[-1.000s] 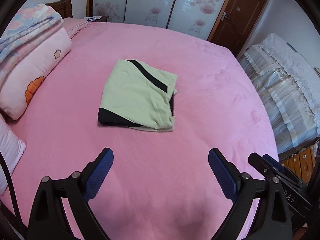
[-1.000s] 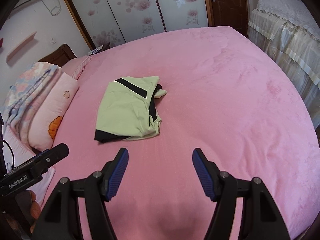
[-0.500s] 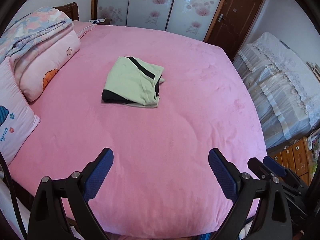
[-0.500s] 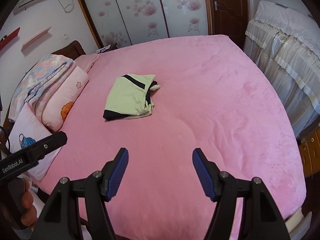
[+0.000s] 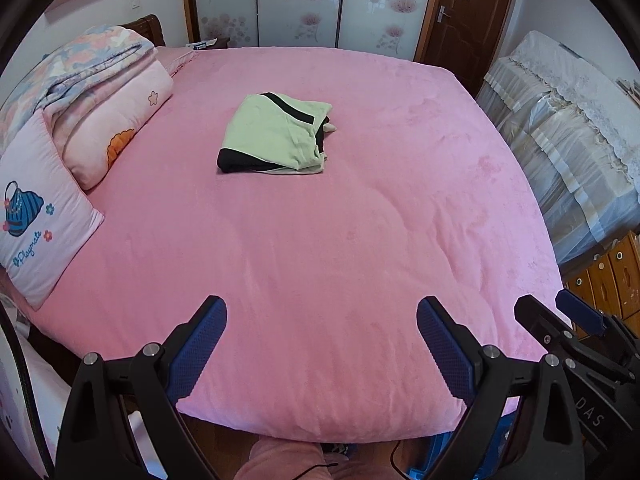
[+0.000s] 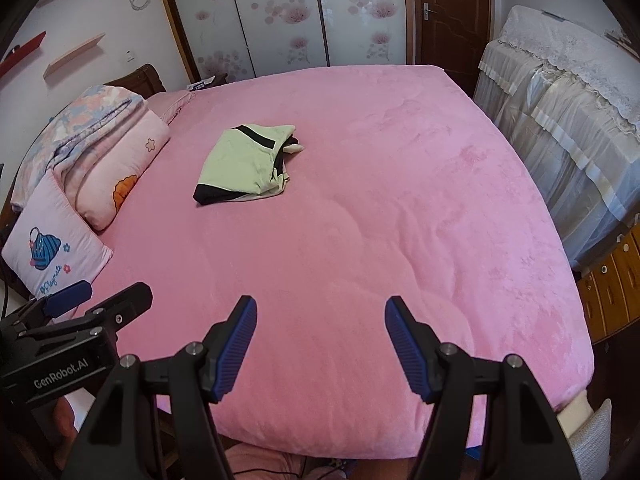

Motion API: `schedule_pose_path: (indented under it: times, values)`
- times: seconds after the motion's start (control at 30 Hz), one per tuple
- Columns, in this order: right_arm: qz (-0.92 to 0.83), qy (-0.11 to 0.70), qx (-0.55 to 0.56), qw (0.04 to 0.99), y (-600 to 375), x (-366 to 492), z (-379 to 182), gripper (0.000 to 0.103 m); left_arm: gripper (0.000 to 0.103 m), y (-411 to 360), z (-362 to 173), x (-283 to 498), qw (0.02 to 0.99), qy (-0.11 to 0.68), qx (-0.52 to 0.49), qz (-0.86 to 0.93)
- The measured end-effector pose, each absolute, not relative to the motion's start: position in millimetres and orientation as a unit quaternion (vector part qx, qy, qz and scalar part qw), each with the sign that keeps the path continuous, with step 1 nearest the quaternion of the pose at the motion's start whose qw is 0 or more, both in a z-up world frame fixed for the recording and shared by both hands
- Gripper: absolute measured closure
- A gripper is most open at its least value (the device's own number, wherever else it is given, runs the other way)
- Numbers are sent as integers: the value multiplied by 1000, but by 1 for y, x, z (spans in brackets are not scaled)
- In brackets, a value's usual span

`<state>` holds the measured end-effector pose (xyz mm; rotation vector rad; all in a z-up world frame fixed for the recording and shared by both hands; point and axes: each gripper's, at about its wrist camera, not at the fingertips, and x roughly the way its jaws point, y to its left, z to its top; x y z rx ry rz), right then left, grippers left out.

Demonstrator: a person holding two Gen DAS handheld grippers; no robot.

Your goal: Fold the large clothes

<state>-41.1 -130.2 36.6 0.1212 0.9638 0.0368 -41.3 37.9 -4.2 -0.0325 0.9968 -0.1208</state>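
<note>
nearest to me, the left gripper (image 5: 322, 330) hangs over the foot edge of the bed (image 5: 320, 264), its blue-padded jaws spread wide with nothing between them. just beside it, the right gripper (image 6: 321, 330) sits at the same edge, jaws likewise released and empty; each tool shows at the margin of the other's view. below the mattress edge a bit of pink-clad leg shows, though i cannot make out much of it.

the pink plush cover stretches away smooth, with a few soft ridges. on the left side a pale pillow with a blue bag print (image 5: 34, 216) leans near the edge, and behind it lies a rolled pink quilt with an orange flower (image 5: 116, 128), topped by a folded floral blanket (image 5: 80, 60).

further up, well apart from both grippers, the folded green garment (image 5: 276, 136) with black trim rests flat on the middle of the bed, a dark band along its near edge.

to the right stands furniture draped in a white lace cover (image 6: 560, 92). at the back are sliding doors with pink blossoms (image 6: 288, 16) and a brown door (image 5: 468, 12).
</note>
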Motion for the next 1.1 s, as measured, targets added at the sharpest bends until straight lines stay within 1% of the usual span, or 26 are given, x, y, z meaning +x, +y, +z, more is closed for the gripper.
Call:
schedule_pose_path:
  times: [0.3, 0.5, 1.1]
  values:
    - [8, 475, 74, 877, -147, -45, 25, 36, 8, 20, -7, -51, 872, 484, -2, -65]
    - [1, 483, 65, 873, -149, -42, 20, 36, 8, 4, -9, -54, 870, 486, 12, -79]
    - [-10, 495, 67, 866, -158, -36, 16, 36, 8, -4, -18, -37, 853, 514, 3, -91]
